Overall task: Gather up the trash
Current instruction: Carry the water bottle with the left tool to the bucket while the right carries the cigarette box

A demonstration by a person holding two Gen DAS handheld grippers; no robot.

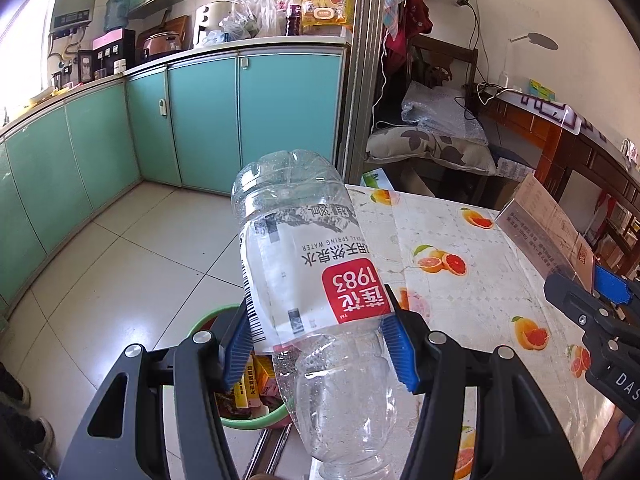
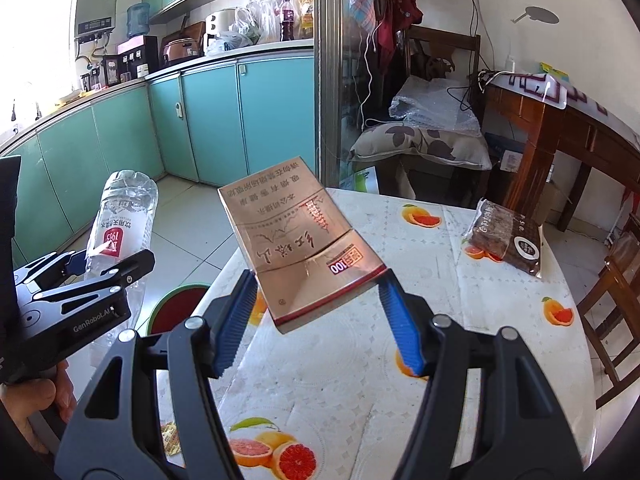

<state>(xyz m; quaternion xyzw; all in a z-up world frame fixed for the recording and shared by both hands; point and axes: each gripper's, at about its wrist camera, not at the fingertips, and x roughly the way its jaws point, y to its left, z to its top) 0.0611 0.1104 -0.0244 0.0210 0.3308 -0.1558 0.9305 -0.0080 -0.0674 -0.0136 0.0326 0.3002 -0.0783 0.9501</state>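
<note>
Trash in hand: my left gripper point(image 1: 320, 344) fingers clamp the water bottle point(image 1: 308, 264), my right gripper point(image 2: 320, 320) the cigarette carton point(image 2: 300, 248); bin point(image 2: 180, 308) lower left, wrapped packet point(image 2: 508, 236) remains on the tabletop point(image 2: 360, 360).

This is a home: a lived-in kitchen opening onto a dining corner. Teal cabinets point(image 1: 208, 120) run along the wall under a worktop crowded with a rice cooker point(image 1: 160, 44), a water jug point(image 1: 117, 12) and a dark drink bottle point(image 1: 293, 16). A wall heater point(image 1: 76, 0) hangs above. Nearby stand a table point(image 2: 400, 360) with a fruit-print cloth, a cushioned chair point(image 2: 420, 144) and hanging clothes point(image 2: 380, 4).
</note>
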